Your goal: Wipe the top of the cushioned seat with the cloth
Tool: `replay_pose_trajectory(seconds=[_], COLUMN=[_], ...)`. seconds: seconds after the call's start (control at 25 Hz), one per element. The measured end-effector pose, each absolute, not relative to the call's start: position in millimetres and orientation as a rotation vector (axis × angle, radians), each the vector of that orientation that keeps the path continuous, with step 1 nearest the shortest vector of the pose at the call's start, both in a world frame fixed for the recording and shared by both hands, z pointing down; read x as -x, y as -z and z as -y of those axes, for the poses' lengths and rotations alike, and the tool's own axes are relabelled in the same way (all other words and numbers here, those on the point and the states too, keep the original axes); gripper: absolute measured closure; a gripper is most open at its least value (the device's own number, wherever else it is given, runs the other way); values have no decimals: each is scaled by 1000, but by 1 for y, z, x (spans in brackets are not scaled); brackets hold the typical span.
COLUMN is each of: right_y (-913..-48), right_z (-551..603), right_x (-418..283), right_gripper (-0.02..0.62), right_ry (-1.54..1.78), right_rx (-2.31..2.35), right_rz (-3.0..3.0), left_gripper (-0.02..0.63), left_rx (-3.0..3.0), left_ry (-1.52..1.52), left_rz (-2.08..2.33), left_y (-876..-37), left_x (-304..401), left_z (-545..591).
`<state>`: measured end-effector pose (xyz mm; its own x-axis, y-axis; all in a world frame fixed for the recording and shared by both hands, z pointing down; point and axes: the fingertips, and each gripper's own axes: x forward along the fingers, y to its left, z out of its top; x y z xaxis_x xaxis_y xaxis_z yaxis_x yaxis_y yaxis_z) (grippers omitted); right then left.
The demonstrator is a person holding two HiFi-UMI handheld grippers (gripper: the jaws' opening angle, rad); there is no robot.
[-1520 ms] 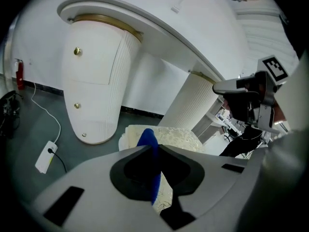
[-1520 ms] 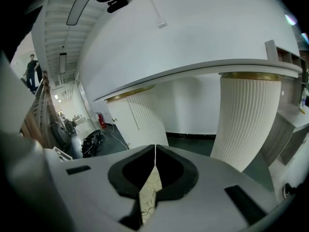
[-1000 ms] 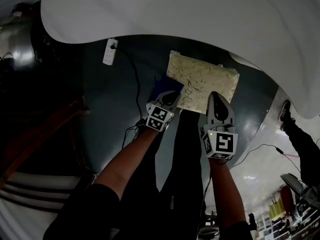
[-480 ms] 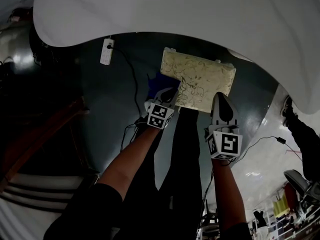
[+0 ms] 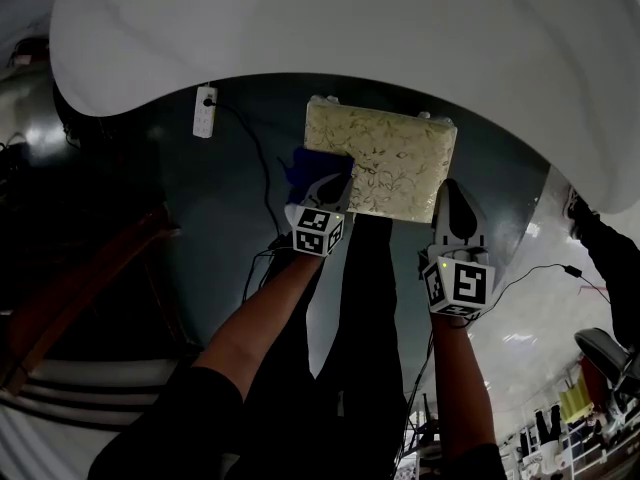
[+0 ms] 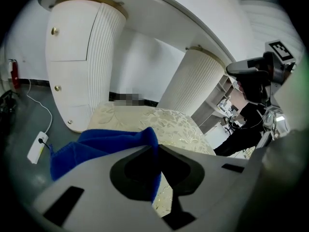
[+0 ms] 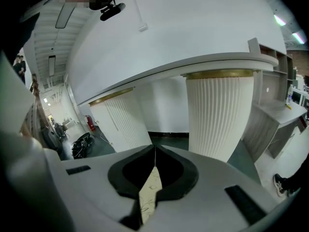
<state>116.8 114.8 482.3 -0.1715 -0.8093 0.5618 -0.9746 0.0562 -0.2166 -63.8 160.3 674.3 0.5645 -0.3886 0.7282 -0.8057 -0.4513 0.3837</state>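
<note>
A rectangular cream cushioned seat (image 5: 385, 158) with a leafy pattern sits at the upper centre of the head view, on a dark glossy floor (image 5: 215, 198) below a curved white worktop (image 5: 350, 28). The left tongs (image 5: 325, 190) pinch a fuzzy blue cloth (image 5: 318, 163) draped over the seat's left edge. The right tongs (image 5: 455, 208), closed on nothing, hover by its lower right corner.

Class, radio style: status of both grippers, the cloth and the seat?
Left gripper shut on blue cloth, at the cushioned seat's near-left corner. Right gripper shut, empty, by its near-right corner. Nothing blocks the seat top.
</note>
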Motion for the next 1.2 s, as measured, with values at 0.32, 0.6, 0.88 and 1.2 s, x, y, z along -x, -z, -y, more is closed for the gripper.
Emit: replay_pose_trajectory(seconds=[0.32, 0.6, 0.88, 1.2], right_y=[-485, -488, -491, -496], right_z=[-110, -113, -118, -131], right_x=[-144, -153, -179, -198], right_gripper=[557, 557, 557, 557], right_ry=[-839, -872, -850, -875], right_rx=[-1870, -1894, -1913, -1923], right_rz=[2006, 1994, 1920, 1884], left_gripper=[558, 558, 558, 557], left_rx=[-2095, -2111, -2120, -2125], left_ry=[-717, -737, -696, -688], left_rz=[826, 801, 755, 738], left_y=[-675, -674, -671, -669], left_x=[21, -3, -40, -65], left_z=[-173, -179, -188, -195])
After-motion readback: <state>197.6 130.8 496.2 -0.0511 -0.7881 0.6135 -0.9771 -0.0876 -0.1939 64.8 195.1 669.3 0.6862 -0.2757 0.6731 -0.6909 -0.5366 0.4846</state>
